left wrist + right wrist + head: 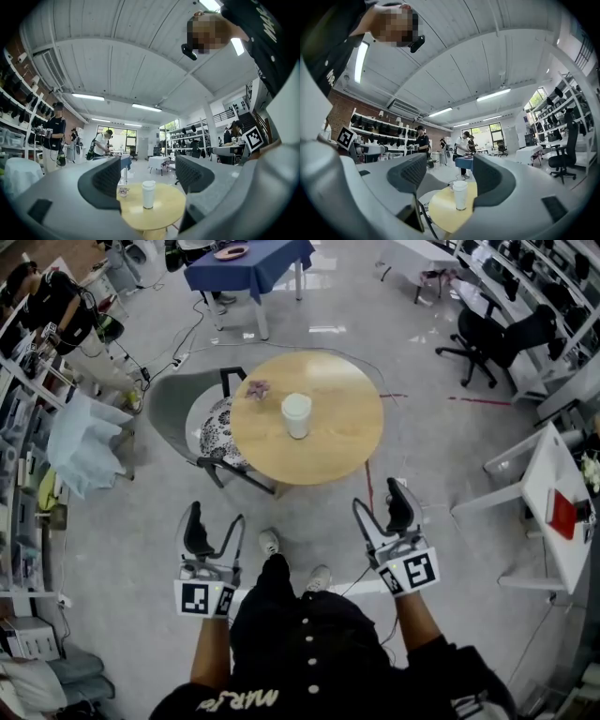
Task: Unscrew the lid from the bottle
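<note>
Grey floor [422, 484] (glossy), blue-clothed table [248, 266], black office chair [487, 338].

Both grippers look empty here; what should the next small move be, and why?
Probably carry both forward to the bottle: it stands upright, lid on, on the table, while the left gripper and right gripper hang open short of its near edge, holding nothing.

One round wooden counter [337, 442], carrying one white bottle [297, 424] with one lid [296, 404], plus one small pinkish clump [257, 388]. Two grippers noted: left gripper [217, 518], right gripper [380, 501], two jaws and one marker cube apiece. Elsewhere: one grey chair [173, 404] beside the counter, one blue-draped table [262, 266] with one pink dish [231, 253], two shoes [269, 542] on the floor.
</note>
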Motion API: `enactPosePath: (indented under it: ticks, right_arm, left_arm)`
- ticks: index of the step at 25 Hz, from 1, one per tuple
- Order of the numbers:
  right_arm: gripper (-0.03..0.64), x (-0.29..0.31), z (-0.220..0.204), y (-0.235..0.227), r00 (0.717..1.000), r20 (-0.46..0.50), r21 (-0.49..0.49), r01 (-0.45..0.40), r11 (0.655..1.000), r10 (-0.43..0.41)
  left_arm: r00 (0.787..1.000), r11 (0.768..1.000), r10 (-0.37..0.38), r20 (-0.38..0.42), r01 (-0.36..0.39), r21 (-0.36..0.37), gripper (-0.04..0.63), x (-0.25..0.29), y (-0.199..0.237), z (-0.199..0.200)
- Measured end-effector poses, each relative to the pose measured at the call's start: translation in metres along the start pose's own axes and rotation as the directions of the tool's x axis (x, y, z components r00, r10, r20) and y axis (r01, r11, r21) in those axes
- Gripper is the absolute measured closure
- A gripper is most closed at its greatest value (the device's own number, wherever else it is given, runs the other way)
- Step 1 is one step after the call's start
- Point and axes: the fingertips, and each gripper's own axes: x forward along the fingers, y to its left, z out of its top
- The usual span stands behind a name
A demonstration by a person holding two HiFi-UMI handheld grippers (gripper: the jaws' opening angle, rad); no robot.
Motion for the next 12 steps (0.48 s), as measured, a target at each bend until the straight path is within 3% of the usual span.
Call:
enactPosePath:
  ticks: [3,6,8,10,12]
  right_arm:
    - [0.318,0.010,-0.010,-0.007,1.000,-0.027,-0.001,0.001,1.000,-0.001]
    - [0.318,0.025,-0.011,-0.013,1.000,-0.021,-0.013,0.004,1.000,-0.004]
    - [0.316,0.036,-0.007,-0.017,1.000,-0.016,-0.024,0.012,1.000,-0.012]
    - [0.316,0.048,-0.005,-0.025,1.000,-0.011,-0.028,0.022,0.999,-0.022]
    - [0.316,0.063,-0.003,-0.032,1.000,-0.003,-0.029,0.025,0.999,-0.025]
  left_arm:
    - [1.000,1.000,0.001,-0.024,0.000,0.029,0.237,0.012,0.004,-0.012]
    - [1.000,1.000,-0.002,0.024,0.002,-0.019,0.237,0.032,0.009,-0.007]
    - [1.000,0.999,-0.008,0.009,0.008,-0.039,0.236,0.044,0.017,-0.011]
    - [0.999,0.999,-0.025,-0.024,0.024,-0.026,0.236,0.057,0.026,-0.022]
    - [0.999,0.999,-0.043,-0.010,0.043,-0.022,0.236,0.075,0.032,-0.022]
